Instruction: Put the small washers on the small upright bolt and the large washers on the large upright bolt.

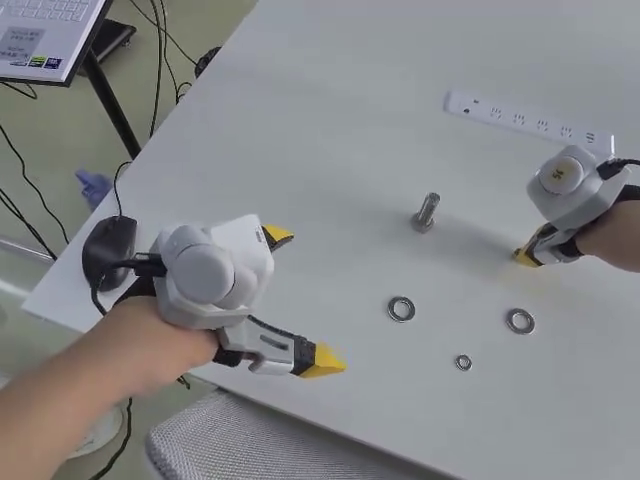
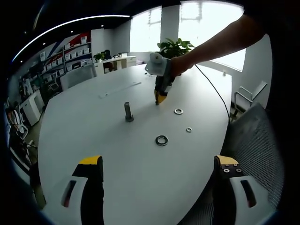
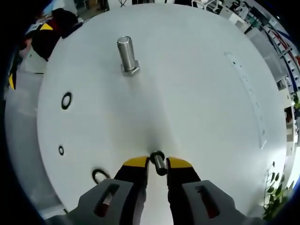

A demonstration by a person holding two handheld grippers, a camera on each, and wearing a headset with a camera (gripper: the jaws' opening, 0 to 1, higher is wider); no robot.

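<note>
Office or meeting room, with a showroom side to it.

- Large white oval table (image 2: 70,126), conference size, across the middle of the left gripper view.
- Power strip (image 1: 525,118) lying on it, upper right of the head view.
- Open laptop (image 1: 45,35) on a dark stand in the upper left corner, with cables (image 1: 30,190) trailing over the floor below.
- Grey mesh chair (image 1: 230,445) at the bottom edge.
- Left gripper view: stocked display shelves (image 2: 49,63) at left, potted plant (image 2: 174,47) top centre, bright windows (image 2: 206,18) behind it, strip light (image 2: 70,22) curving overhead.
</note>
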